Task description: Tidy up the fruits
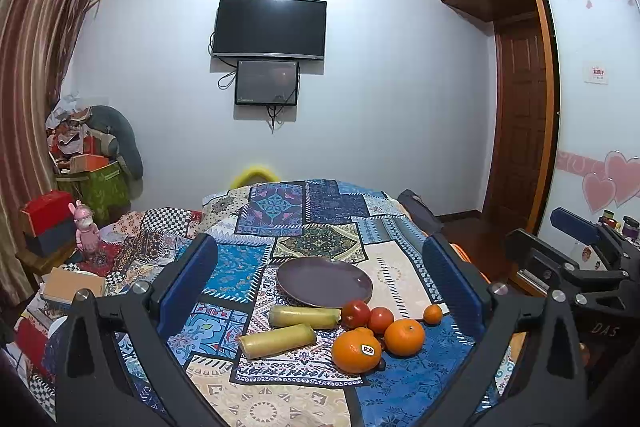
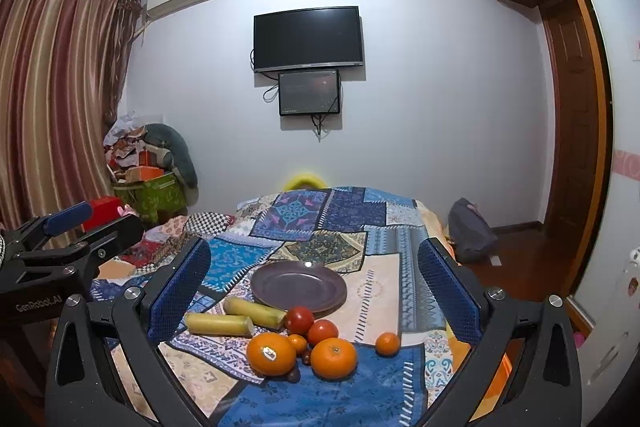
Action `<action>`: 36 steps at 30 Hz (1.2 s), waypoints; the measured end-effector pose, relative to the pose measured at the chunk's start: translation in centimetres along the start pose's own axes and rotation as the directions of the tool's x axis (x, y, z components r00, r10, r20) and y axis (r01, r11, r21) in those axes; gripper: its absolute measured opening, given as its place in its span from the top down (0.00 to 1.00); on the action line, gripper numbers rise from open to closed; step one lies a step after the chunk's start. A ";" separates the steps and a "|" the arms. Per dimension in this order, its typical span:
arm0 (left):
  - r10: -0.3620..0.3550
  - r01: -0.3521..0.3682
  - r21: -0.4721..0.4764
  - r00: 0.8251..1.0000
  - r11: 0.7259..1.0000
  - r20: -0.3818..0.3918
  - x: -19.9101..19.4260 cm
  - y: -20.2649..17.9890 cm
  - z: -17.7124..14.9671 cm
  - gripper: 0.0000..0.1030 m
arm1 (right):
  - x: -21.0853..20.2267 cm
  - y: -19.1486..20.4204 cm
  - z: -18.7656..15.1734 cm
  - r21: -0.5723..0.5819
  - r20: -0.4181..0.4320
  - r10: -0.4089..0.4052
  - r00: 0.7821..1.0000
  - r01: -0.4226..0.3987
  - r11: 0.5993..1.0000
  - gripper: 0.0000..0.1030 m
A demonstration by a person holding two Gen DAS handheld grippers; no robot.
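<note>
A purple plate (image 1: 324, 283) (image 2: 298, 285) lies bare on the patchwork cloth (image 1: 400, 267). In front of it sit two yellow-green sticks (image 1: 304, 317) (image 2: 254, 311), two red tomatoes (image 1: 355, 313) (image 2: 299, 319), a stickered orange (image 1: 356, 351) (image 2: 271, 353), a second orange (image 1: 404, 337) (image 2: 333, 357) and a small orange (image 1: 433, 314) (image 2: 387, 343) off to the right. My left gripper (image 1: 320, 241) (image 2: 116, 215) hovers open above the fruit, holding nothing. My right gripper (image 2: 314, 247) (image 1: 532, 227) is beside it on the right, also open and holding nothing.
The cloth covers a raised surface that drops off at the right to a wooden floor with a dark bag (image 2: 472, 231). Boxes, a pink figure (image 1: 86, 231) and piled clutter (image 1: 92, 163) stand at the left. A wardrobe (image 1: 592, 107) lines the right wall.
</note>
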State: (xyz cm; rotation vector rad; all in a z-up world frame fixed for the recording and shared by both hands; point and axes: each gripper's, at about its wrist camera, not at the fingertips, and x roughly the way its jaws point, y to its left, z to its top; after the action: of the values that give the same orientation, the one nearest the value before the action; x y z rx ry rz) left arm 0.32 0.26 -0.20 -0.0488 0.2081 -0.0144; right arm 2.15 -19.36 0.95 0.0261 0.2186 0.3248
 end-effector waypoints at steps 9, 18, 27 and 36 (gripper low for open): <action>0.006 -0.006 0.001 1.000 1.000 0.004 0.1 -0.1 0.0 0.00 | -0.2 -0.1 0.0 0.007 0.011 0.003 1.000 -0.003 1.000 0.00; 0.008 -0.008 0.003 1.000 1.000 0.008 0.0 -0.2 -0.1 0.00 | -0.1 -0.2 0.0 0.012 0.014 0.003 1.000 -0.003 1.000 0.00; 0.009 -0.009 0.002 1.000 1.000 0.011 -0.1 -0.2 0.1 0.00 | -0.2 -0.3 0.1 0.028 0.022 0.004 1.000 -0.005 1.000 0.00; 0.008 -0.008 0.001 1.000 1.000 0.012 -0.2 -0.3 0.1 0.00 | -0.3 -0.4 0.0 0.029 0.027 0.007 1.000 -0.008 1.000 0.00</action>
State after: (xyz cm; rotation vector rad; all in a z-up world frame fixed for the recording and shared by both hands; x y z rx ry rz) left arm 0.15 0.01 -0.03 -0.0465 0.1963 -0.0059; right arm 1.97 -19.83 0.96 0.0604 0.1962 0.3287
